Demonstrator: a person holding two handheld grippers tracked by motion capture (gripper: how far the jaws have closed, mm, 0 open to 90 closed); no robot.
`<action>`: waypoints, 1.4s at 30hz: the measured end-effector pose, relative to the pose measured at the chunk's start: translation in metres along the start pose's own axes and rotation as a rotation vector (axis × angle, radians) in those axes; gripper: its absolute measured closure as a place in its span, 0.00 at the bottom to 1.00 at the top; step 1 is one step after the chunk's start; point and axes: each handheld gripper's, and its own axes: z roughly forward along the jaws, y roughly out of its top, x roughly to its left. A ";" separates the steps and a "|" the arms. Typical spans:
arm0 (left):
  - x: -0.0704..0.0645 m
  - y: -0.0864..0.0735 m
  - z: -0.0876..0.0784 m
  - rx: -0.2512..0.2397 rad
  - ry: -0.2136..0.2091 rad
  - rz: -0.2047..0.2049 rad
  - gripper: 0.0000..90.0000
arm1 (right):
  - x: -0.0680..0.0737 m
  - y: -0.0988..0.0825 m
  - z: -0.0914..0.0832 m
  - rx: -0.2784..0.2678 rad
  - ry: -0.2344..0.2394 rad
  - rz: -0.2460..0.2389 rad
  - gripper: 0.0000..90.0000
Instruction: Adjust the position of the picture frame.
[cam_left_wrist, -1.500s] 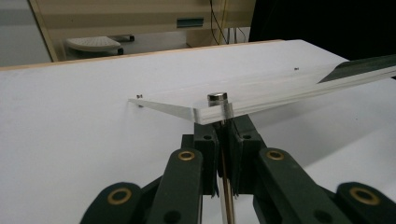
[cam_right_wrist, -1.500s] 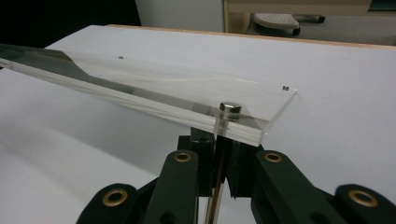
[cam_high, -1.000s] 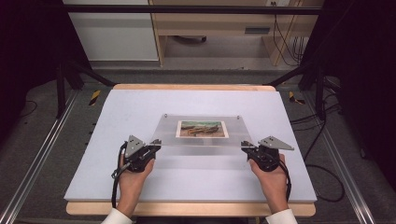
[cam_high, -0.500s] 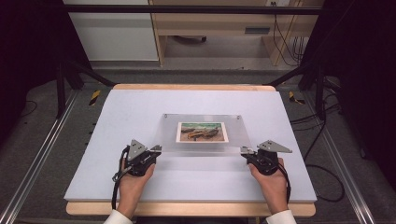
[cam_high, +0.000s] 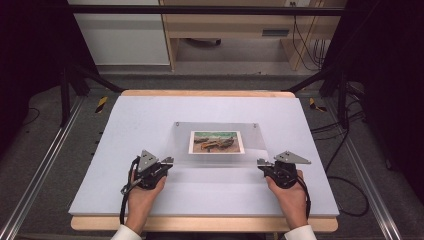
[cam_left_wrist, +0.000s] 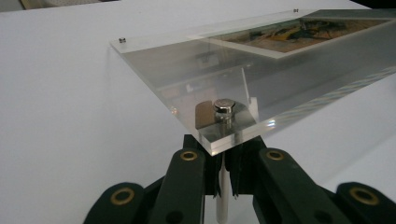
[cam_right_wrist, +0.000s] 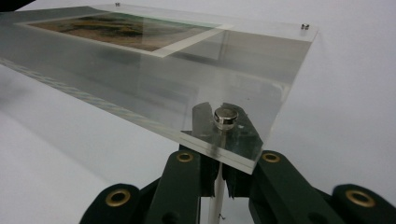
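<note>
Lying flat — clear acrylic frame (cam_high: 215, 144) with boat picture (cam_high: 216, 142), both grippers' jaws clamped on its near corners.

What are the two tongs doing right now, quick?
Left tongs: closed on the near left corner of the clear frame.
Right tongs: closed on its near right corner.

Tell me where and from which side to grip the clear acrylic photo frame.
Grip the acrylic frame at its two near corners, coming level from the person's side. The panel lies flat, so only its thin edges are reachable. The left gripper and right gripper are clamped there beside the corner studs.
</note>
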 end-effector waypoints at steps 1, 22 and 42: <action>0.000 0.000 0.000 0.000 0.000 0.001 0.93 | 0.000 0.000 0.000 0.001 0.000 0.000 0.94; 0.001 -0.005 0.007 0.029 0.006 0.018 0.93 | -0.001 -0.004 0.007 0.034 -0.016 -0.003 0.94; 0.001 -0.007 0.008 0.038 0.008 0.017 0.93 | -0.001 -0.005 0.009 0.053 -0.015 0.000 0.93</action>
